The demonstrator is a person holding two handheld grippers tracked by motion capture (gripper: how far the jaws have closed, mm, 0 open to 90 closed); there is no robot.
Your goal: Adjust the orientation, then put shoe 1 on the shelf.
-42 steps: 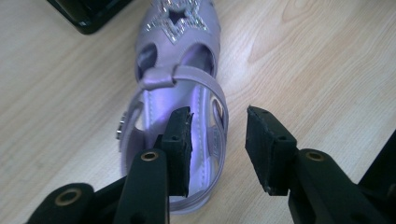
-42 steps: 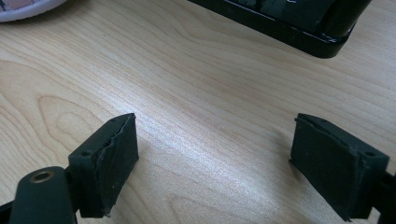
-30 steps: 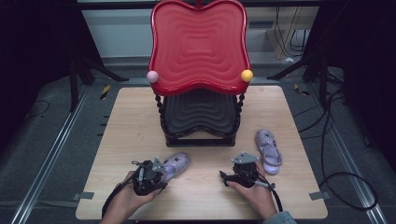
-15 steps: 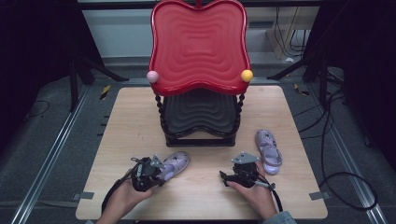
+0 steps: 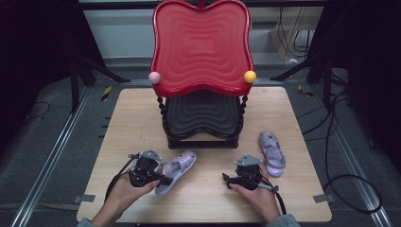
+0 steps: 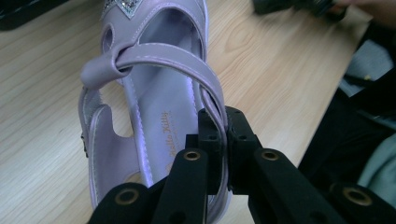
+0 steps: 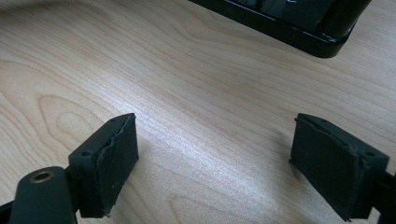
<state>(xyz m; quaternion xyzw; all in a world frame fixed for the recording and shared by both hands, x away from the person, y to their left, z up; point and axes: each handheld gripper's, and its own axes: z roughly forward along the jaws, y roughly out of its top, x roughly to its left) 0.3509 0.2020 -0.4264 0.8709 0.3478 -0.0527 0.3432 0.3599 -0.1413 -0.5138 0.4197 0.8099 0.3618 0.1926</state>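
Note:
A lilac child's sandal (image 5: 175, 166) lies at the table's front left, toe toward the stand. My left gripper (image 5: 165, 179) is shut on it. In the left gripper view the black jaws (image 6: 218, 133) pinch the sandal's thin ankle strap (image 6: 163, 56) beside the insole (image 6: 154, 116). A second lilac sandal (image 5: 271, 153) lies at the right, just beyond my right gripper (image 5: 228, 179). The right gripper (image 7: 215, 168) stands open, its pads (image 7: 112, 158) wide apart over bare wood with nothing between them.
A two-tier stand fills the table's middle back, with a red wavy top shelf (image 5: 201, 47) and a black lower shelf (image 5: 202, 116). Pink (image 5: 154, 77) and yellow (image 5: 249, 76) balls sit at its corners. Its black base (image 7: 280, 18) lies ahead of my right gripper. Light wooden table (image 5: 123, 123).
My left gripper has shifted slightly up and to the left in the high view, with the sandal's heel end. The right gripper and the other sandal have kept still.

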